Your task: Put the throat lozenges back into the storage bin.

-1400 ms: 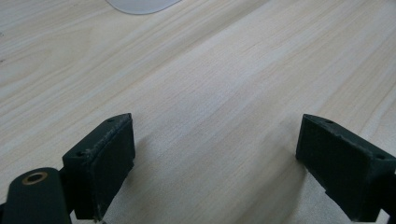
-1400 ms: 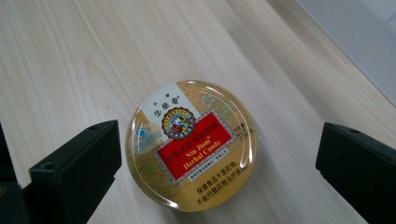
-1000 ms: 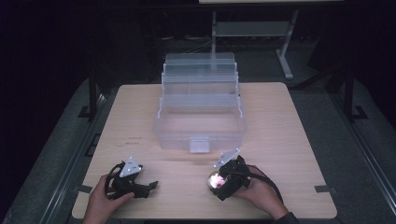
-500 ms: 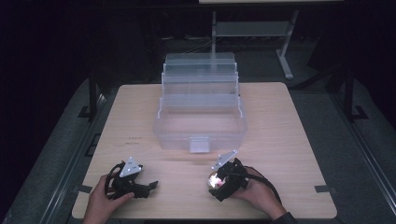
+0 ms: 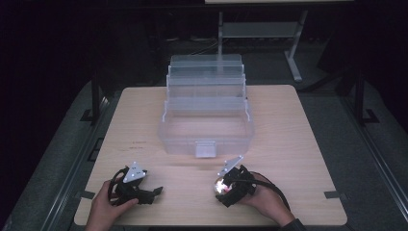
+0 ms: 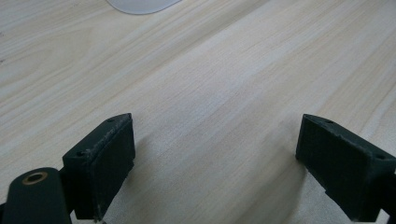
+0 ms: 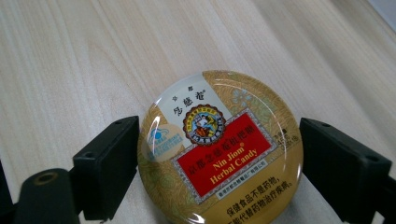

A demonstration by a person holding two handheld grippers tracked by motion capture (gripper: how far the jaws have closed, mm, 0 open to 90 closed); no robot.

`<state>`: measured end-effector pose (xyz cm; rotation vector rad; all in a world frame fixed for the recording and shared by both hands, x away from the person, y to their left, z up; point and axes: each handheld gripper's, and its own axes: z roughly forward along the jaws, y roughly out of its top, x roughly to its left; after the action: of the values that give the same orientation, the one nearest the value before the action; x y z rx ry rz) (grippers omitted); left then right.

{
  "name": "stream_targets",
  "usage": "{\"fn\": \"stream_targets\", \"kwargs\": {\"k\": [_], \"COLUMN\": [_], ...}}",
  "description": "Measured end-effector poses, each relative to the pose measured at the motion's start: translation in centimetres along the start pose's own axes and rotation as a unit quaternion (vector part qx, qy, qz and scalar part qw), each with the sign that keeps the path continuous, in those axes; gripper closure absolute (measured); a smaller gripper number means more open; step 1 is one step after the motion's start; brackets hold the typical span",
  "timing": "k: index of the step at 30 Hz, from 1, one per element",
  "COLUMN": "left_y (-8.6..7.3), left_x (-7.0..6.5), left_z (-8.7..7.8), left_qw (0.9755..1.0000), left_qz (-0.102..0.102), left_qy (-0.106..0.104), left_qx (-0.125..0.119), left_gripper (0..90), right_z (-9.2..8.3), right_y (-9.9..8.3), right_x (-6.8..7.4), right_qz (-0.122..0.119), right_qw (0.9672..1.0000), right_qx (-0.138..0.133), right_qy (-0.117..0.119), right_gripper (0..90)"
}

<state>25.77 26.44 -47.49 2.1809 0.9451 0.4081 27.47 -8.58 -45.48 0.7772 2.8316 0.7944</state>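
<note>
At the table's near edge, the right gripper [image 5: 222, 186], its jaws just closing, pinches a round candy tin [image 7: 219, 149] lying flat on the wooden table [image 5: 298, 144]. The left gripper [image 5: 153, 191] rests to its left, jaws spread, nothing between them. A clear tiered plastic box [image 5: 207, 118] stands open beyond both.

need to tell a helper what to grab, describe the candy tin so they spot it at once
On the wooden table, look at the near edge in front of the clear tiered box. There the right gripper clasps the candy tin: round, flat and gold, with a red label reading Nin Jiom Herbal Candy.
</note>
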Motion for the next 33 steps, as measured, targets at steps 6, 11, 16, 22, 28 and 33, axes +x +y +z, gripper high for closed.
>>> {"fn": "stream_targets", "kwargs": {"k": [6,11,16,22,28,33], "left_y": [-0.01,-0.01,0.00,-0.01,-0.01,0.00], "left_x": [0.00,0.00,0.00,-0.01,-0.01,0.00], "left_z": [0.02,0.02,0.01,0.02,0.02,0.00], "left_qw": [1.0000,1.0000,1.0000,1.0000,1.0000,1.0000], "left_qz": [0.000,0.000,0.000,0.000,0.000,0.000], "left_qy": [0.000,0.000,0.000,0.000,0.000,0.000], "left_qx": [-0.001,-0.001,0.000,-0.001,-0.001,0.000], "left_gripper": [10.9,10.9,10.8,10.9,10.8,10.9], "right_z": [0.02,0.00,-0.03,-0.21,-0.58,-0.75], "right_y": [-0.03,0.00,0.04,0.06,-0.02,-0.05], "right_x": [0.07,0.09,0.13,0.01,-0.32,-0.42], "right_qz": [-0.002,-0.004,-0.005,-0.003,-0.001,-0.002], "right_qw": [1.0000,1.0000,1.0000,0.9999,1.0000,0.9999], "right_qx": [0.002,0.003,0.007,0.008,0.006,0.010], "right_qy": [0.000,0.001,0.003,0.006,0.004,0.006], "right_gripper": [19.4,19.6,19.7,19.7,19.7,19.7]}}
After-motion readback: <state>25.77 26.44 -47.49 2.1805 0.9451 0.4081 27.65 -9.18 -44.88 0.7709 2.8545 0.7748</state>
